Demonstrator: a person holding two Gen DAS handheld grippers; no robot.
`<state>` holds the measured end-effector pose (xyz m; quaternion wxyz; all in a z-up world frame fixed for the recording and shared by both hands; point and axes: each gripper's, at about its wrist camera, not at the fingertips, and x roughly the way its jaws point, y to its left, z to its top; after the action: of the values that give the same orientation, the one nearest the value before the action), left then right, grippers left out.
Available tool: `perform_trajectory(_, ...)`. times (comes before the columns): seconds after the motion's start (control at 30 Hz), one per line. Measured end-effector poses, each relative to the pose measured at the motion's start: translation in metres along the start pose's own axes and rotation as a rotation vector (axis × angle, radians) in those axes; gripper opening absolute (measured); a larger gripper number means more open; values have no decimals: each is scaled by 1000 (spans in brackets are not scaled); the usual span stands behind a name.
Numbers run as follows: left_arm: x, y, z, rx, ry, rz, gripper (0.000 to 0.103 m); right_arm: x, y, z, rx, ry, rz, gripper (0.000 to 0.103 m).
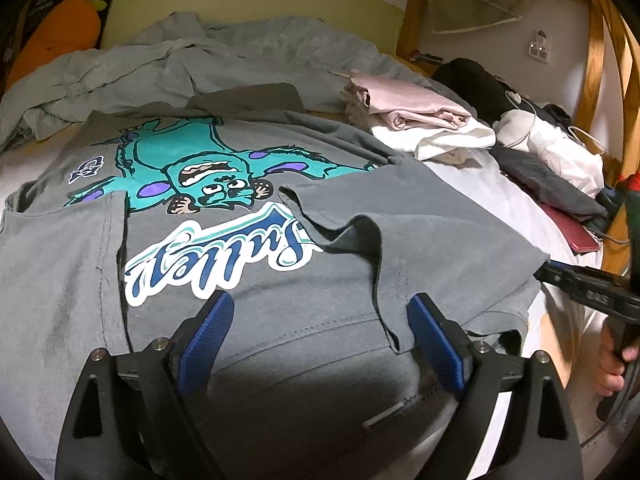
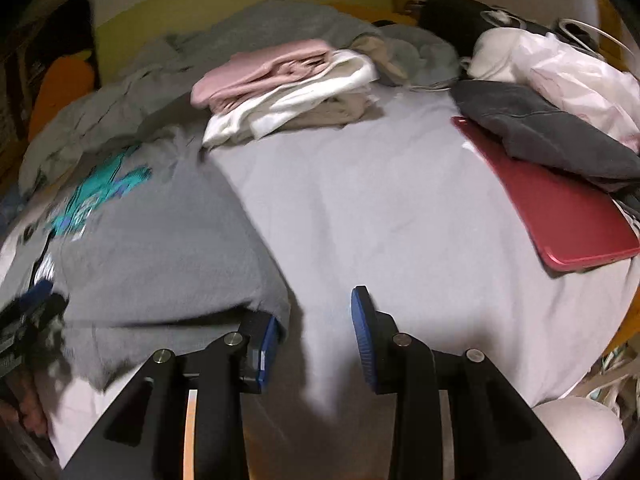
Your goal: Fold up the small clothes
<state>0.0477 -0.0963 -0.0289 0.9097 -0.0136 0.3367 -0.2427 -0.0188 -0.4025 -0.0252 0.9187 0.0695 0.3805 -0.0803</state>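
A grey T-shirt (image 1: 280,320) with a teal monster print lies flat on the bed, both side flaps folded in over the print. My left gripper (image 1: 320,308) hovers open just above its near end, and nothing sits between the blue pads. In the right wrist view the same T-shirt (image 2: 168,248) lies at the left, blurred. My right gripper (image 2: 316,316) is at the shirt's right edge with a gap between its fingers. The cloth edge drapes over the left fingertip (image 2: 270,332), and only bare sheet shows in the gap. The right gripper (image 1: 580,284) also shows at the right edge of the left wrist view, with a hand (image 1: 612,364) on it.
A folded pink and white stack (image 2: 288,80) lies beyond the shirt. A red laptop (image 2: 560,216) under a dark grey garment (image 2: 540,132) lies at the right, with a white bag (image 2: 568,68) behind. Crumpled grey bedding (image 1: 160,64) and an orange plush (image 1: 64,32) lie at the back.
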Motion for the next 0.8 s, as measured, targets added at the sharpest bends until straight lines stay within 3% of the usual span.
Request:
perform_trajectory(0.1, -4, -5, -2, 15, 5, 3, 89, -11, 3, -9, -29, 45, 186, 34)
perform_trajectory(0.23, -10, -17, -8, 53, 1, -17, 88, -41, 12, -26, -101, 18, 238, 34)
perform_trajectory(0.27, -14, -19, -9, 61, -15, -32, 82, -49, 17, -22, -134, -19, 241, 34)
perform_trajectory(0.33, -19, -22, -7, 73, -47, -90, 61, -60, 28, -1, -188, -86, 287, 34)
perform_trajectory(0.37, -18, -22, -5, 71, -45, -132, 42, -60, 39, 20, -231, -102, 313, 34)
perform_trajectory(0.4, -17, -21, -3, 60, -40, -166, 33, -57, 47, 33, -260, -99, 317, 34)
perform_trajectory(0.53, -5, -8, 1, -26, -29, -177, 32, -13, 95, 96, -398, -76, 321, 34)
perform_trajectory(0.57, -1, -6, 1, -42, -13, -187, 32, 8, 106, 109, -423, -36, 310, 34)
perform_trajectory(0.8, 3, -3, -3, -56, -11, -202, 31, 107, 122, 128, -438, 124, 149, 33)
